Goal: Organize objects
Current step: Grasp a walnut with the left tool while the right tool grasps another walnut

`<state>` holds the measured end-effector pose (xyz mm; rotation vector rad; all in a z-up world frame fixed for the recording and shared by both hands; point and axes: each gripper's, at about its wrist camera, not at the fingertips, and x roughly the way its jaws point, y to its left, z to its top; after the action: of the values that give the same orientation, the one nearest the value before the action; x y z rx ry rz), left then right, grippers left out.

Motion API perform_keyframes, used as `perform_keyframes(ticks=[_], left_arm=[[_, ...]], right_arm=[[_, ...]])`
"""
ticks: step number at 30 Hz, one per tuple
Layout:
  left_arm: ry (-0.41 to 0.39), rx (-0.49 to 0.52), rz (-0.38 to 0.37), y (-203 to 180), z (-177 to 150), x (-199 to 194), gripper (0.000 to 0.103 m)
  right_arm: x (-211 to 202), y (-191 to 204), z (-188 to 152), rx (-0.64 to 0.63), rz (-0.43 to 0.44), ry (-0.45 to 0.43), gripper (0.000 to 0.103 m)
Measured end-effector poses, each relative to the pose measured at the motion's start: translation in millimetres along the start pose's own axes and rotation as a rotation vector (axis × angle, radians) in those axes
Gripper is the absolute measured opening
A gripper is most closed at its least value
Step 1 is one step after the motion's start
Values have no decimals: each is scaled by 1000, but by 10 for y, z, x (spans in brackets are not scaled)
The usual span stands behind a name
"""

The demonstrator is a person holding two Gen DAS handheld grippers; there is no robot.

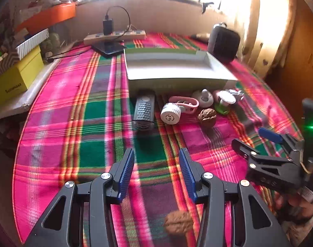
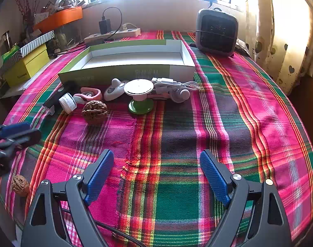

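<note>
An open white tray box [image 2: 177, 66] with green sides lies at the back of the plaid tablecloth [image 2: 197, 123]. In front of it sit a row of small items: a dark ribbed device [image 1: 144, 109], a white cap [image 2: 67, 103], a pink clip [image 2: 88, 94], a white mouse-like piece [image 2: 115, 90], a white disc on a green base [image 2: 140, 94] and a white USB cable [image 2: 173, 86]. One walnut [image 2: 94, 110] lies beside the cap. A second walnut [image 1: 178, 222] lies on the cloth under my left gripper [image 1: 156, 164]. Both it and my right gripper [image 2: 156, 156] are open and hold nothing.
A grey heater [image 2: 217, 32] stands at the back right. A power strip [image 2: 113, 34] with a charger lies behind the box. Yellow, striped and orange boxes [image 2: 27, 65] are stacked on a ledge to the left. The table edge curves close on both sides. Curtains hang at the right.
</note>
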<state>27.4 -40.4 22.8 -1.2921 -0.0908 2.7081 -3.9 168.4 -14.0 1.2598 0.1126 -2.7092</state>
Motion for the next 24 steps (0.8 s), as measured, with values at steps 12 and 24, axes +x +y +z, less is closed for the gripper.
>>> perform_keyframes(ticks=[12,24], left_arm=[[-24,48,-105,-52,-463,-265,43],[1,58,-126,-97,-644,-230,38]], right_arm=[[-4,3,-5,0,2,-3,86],[-5,3,-13,-1,2,-4,86]])
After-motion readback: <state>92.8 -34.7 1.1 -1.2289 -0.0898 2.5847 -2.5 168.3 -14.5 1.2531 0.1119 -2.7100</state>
